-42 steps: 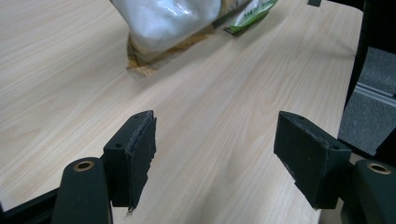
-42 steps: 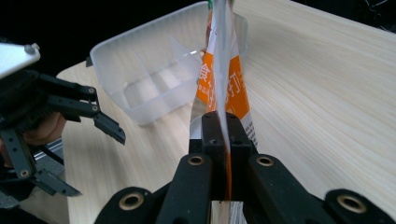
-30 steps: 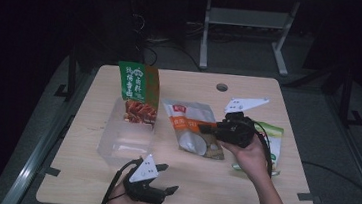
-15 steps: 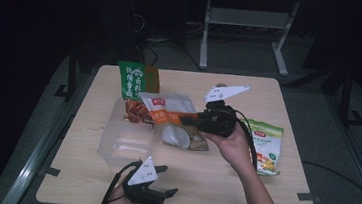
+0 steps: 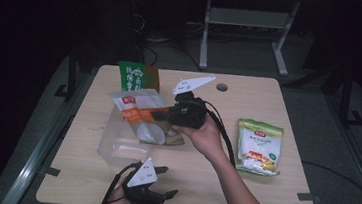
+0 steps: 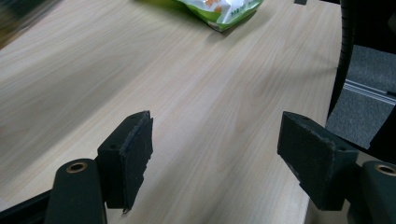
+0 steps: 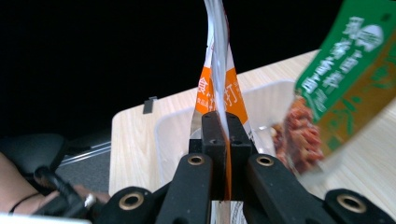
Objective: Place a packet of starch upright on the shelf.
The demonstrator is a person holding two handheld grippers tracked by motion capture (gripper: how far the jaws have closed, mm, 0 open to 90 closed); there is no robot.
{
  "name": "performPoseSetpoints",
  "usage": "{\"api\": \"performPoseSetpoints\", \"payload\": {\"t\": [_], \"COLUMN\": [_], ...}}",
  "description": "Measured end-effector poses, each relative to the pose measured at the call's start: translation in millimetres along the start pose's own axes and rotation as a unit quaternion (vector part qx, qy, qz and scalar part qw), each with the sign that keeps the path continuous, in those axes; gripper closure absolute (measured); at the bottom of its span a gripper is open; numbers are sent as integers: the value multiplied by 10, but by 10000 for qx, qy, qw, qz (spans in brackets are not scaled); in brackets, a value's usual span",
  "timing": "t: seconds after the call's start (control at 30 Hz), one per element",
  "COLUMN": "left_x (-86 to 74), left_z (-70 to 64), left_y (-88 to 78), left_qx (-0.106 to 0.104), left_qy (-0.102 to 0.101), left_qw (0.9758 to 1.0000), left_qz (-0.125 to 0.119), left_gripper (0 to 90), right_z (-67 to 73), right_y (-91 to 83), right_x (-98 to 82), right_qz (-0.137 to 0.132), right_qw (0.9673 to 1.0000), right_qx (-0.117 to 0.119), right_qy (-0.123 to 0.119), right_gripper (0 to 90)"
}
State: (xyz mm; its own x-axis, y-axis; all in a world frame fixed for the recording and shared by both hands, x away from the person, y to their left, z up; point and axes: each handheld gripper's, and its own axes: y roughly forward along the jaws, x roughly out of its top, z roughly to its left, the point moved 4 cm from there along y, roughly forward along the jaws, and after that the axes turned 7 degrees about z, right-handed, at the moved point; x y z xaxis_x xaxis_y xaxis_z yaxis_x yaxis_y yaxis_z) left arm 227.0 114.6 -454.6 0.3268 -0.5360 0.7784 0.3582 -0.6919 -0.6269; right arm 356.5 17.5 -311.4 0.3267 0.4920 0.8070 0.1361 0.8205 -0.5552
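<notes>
My right gripper (image 5: 168, 116) is shut on the edge of an orange-and-white pouch (image 5: 139, 118) and holds it in the air, partly above a clear plastic container (image 5: 114, 152). In the right gripper view the jaws (image 7: 223, 135) pinch the pouch (image 7: 218, 88) edge-on, with the container (image 7: 175, 135) below and a green bag with red contents (image 7: 348, 79) close at the right. My left gripper (image 5: 166, 182) rests near the table's front edge, open. Its jaws (image 6: 215, 154) stand wide apart over bare wood.
The green bag (image 5: 136, 77) stands upright at the back, behind the container. A green-and-white snack bag (image 5: 259, 145) lies flat at the right; its corner (image 6: 219, 9) lies far ahead of the left jaws. The table's front edge runs just below the left gripper.
My right gripper has carried the pouch leftward from the table's middle to over the container. The snack bag that the hand covered now lies in plain sight. The left gripper has stayed put.
</notes>
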Motion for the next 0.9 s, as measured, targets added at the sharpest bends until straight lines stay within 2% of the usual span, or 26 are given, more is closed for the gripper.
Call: {"api": "performPoseSetpoints", "payload": {"t": [0.33,0.37,0.5,0.53,0.67,0.73,0.9], "left_x": [-9,-8,-4,-2,-12,-15,-15], "left_z": [3,-3,-16,-21,-6,-6,-7], "left_y": [-22,-23,-32,-31,-45,-45,-45], "left_qx": [5,8,-8,-16,9,-21,-9], "left_qy": [47,57,64,31,88,41,72], "left_qw": [10000,10000,10000,10000,9999,10000,10000], "left_qz": [44,40,15,-18,50,38,11], "left_gripper": [264,263,262,262,262,262,262], "right_z": [84,101,103,107,101,90,55], "right_y": [445,486,633,669,819,896,1063], "right_x": [181,196,232,244,257,247,199], "right_qz": [132,132,250,263,345,423,588], "right_qw": [9994,9992,9986,9985,9979,9975,9963], "right_qx": [304,374,436,463,544,559,629], "right_qy": [-128,-72,-157,-112,-105,-89,-44], "right_gripper": [900,900,900,900,900,900,900]}}
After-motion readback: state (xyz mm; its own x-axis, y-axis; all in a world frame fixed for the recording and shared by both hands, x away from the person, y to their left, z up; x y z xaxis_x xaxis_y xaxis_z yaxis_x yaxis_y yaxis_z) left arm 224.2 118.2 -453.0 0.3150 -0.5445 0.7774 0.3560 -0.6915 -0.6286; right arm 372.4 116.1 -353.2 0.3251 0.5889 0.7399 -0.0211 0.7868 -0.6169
